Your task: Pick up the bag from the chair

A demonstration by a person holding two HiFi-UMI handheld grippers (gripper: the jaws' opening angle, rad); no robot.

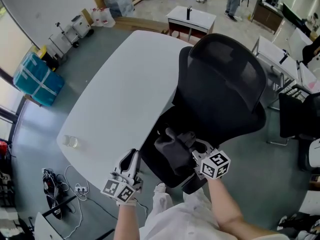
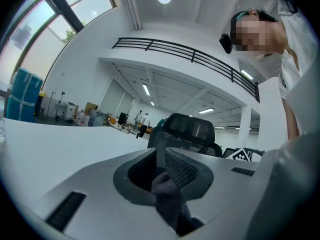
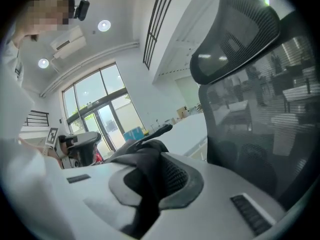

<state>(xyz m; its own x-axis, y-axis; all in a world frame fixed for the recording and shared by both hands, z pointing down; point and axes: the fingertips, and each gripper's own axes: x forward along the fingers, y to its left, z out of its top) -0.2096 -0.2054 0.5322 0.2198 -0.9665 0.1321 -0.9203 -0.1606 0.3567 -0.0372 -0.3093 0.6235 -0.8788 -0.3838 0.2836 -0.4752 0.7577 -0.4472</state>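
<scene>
A dark fabric bag (image 1: 170,146) lies crumpled on the seat of a black mesh office chair (image 1: 225,89). My right gripper (image 1: 198,153) is at the bag's right side. In the right gripper view the bag (image 3: 145,159) drapes through the jaws of that gripper (image 3: 155,176), which is shut on it. My left gripper (image 1: 131,160) is at the seat's left edge, beside the white table (image 1: 120,94). In the left gripper view a fold of the bag (image 2: 167,194) is pinched between the shut jaws of my left gripper (image 2: 162,169), with the chair (image 2: 190,129) behind.
A clear cup (image 1: 70,141) stands near the table's near left corner. Cables and a power strip (image 1: 75,189) lie on the floor at the left. Blue crates (image 1: 37,79) sit by the window. More desks and a second black chair (image 1: 300,114) stand at the right.
</scene>
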